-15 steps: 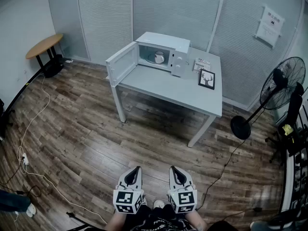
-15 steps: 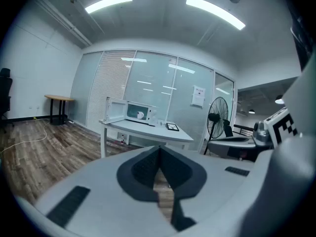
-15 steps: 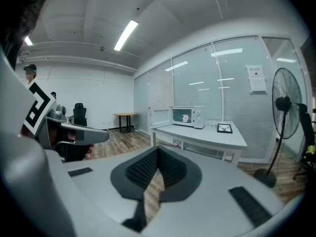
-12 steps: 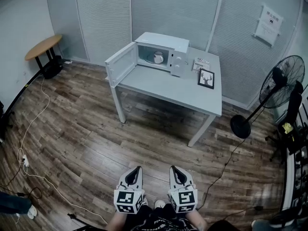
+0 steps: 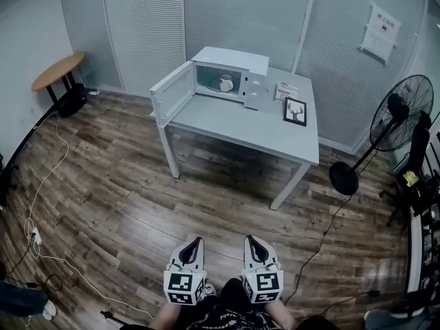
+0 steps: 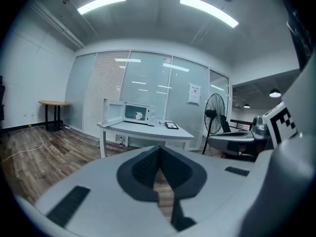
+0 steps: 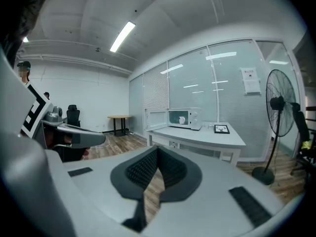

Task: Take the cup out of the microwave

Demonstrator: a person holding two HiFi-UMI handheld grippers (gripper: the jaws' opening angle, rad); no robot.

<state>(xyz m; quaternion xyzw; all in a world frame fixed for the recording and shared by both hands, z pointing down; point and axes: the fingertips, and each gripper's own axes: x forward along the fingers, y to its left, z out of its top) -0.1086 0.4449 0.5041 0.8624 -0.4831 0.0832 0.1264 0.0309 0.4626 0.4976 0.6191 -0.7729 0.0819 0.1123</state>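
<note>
A white microwave point(image 5: 234, 74) stands at the back left of a grey table point(image 5: 254, 126), its door point(image 5: 172, 93) swung open to the left. Inside it sits a white cup point(image 5: 225, 82), also seen as a small white shape in the left gripper view point(image 6: 138, 115) and the right gripper view point(image 7: 181, 118). My left gripper point(image 5: 192, 245) and right gripper point(image 5: 251, 244) hang side by side at the bottom of the head view, far from the table, over the wooden floor. Both are shut, jaws touching, with nothing between them.
A framed picture point(image 5: 295, 111) and a small box point(image 5: 287, 90) stand on the table right of the microwave. A black floor fan point(image 5: 385, 133) is at the right, a round side table point(image 5: 58, 71) at the far left. Cables point(image 5: 41, 184) trail over the floor.
The head view has shifted slightly; the table and microwave sit a little lower and right in it. Both grippers stay shut in the same place.
</note>
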